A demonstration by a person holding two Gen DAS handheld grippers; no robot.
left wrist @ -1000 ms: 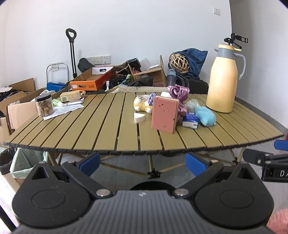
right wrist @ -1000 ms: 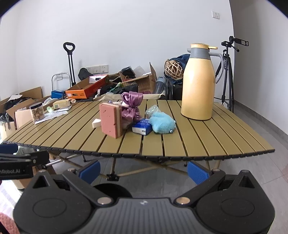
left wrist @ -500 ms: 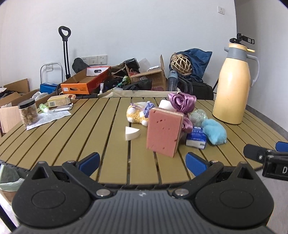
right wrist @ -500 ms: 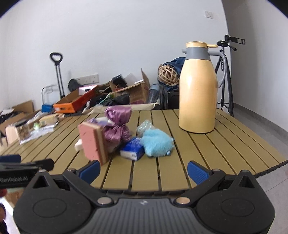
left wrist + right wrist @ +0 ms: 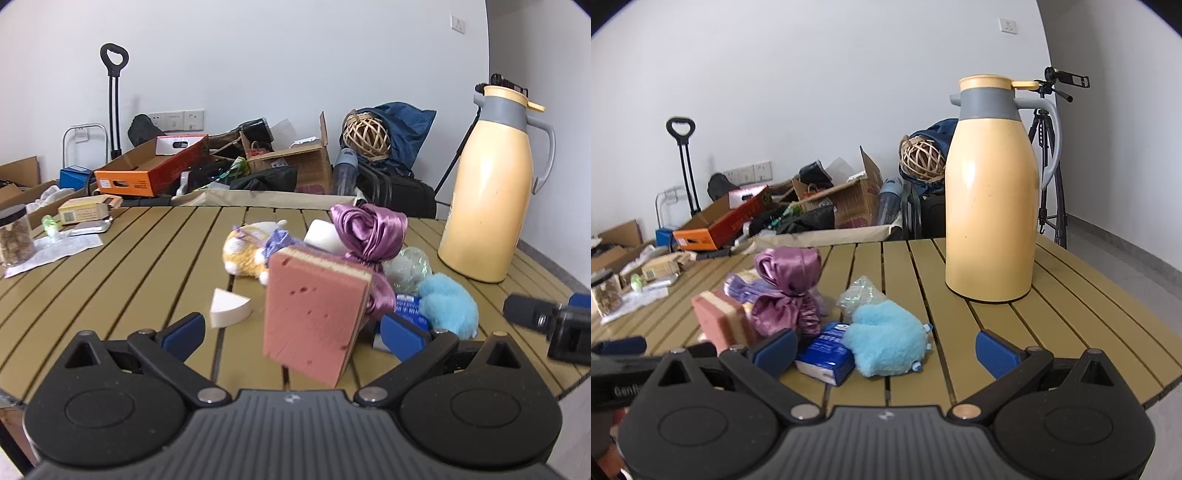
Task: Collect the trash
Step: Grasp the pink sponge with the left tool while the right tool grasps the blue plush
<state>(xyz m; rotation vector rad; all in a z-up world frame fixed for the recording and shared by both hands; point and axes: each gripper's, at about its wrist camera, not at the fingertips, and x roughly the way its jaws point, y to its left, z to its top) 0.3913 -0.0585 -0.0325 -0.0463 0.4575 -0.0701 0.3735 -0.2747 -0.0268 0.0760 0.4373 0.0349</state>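
Observation:
A pile of items lies mid-table: an upright pink sponge (image 5: 314, 314), a white wedge (image 5: 226, 312), a plush toy (image 5: 245, 254), a purple satin bundle (image 5: 369, 230), a blue tissue pack (image 5: 827, 352), a fluffy blue toy (image 5: 886, 338) and crumpled clear plastic (image 5: 860, 297). My left gripper (image 5: 291, 332) is open, its fingers on either side of the sponge, not touching. My right gripper (image 5: 886, 349) is open and empty, just before the blue toy and tissue pack.
A tall yellow thermos jug (image 5: 991, 206) stands at the table's right back. A jar (image 5: 14, 236), paper sheet (image 5: 55, 247) and small box (image 5: 86, 210) sit at the far left. Cardboard boxes and bags clutter the floor behind the slatted table (image 5: 129, 266).
Both grippers have moved forward over the table's front edge toward the pile. The left now straddles the sponge; the right is close to the blue toy. Both stayed open.

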